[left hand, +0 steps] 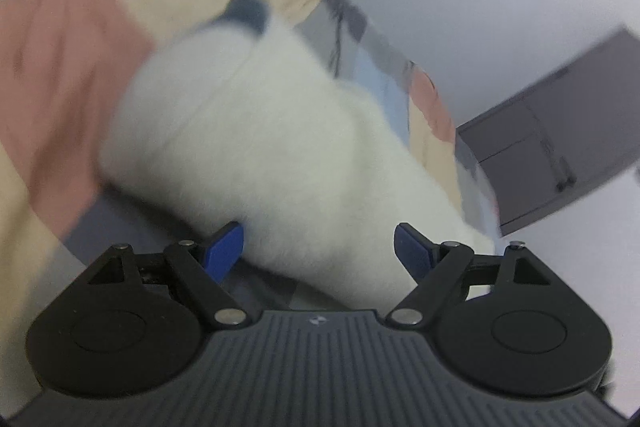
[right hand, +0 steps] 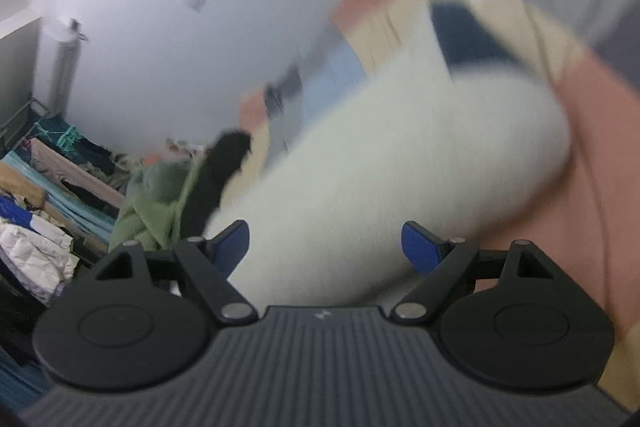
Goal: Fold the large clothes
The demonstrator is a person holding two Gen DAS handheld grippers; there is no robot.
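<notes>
A patchwork bedspread (left hand: 60, 67) in pink, cream and blue is stretching out ahead of both tongs. The white fleece garment (left hand: 260, 147) is lying folded on it, just beyond the tips. Left tongs (left hand: 319, 251) are standing wide apart, gripping nothing. Right tongs (right hand: 325, 249) are gaping too, fleece (right hand: 380, 167) just ahead, blurred.

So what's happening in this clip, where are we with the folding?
A person holds a gripper in each hand over a bed with a pink, beige and blue patchwork cover. A fluffy white garment lies bundled on it. The left gripper and right gripper are both open, gripping nothing; the garment sits just ahead of them. Both views are motion-blurred.
</notes>
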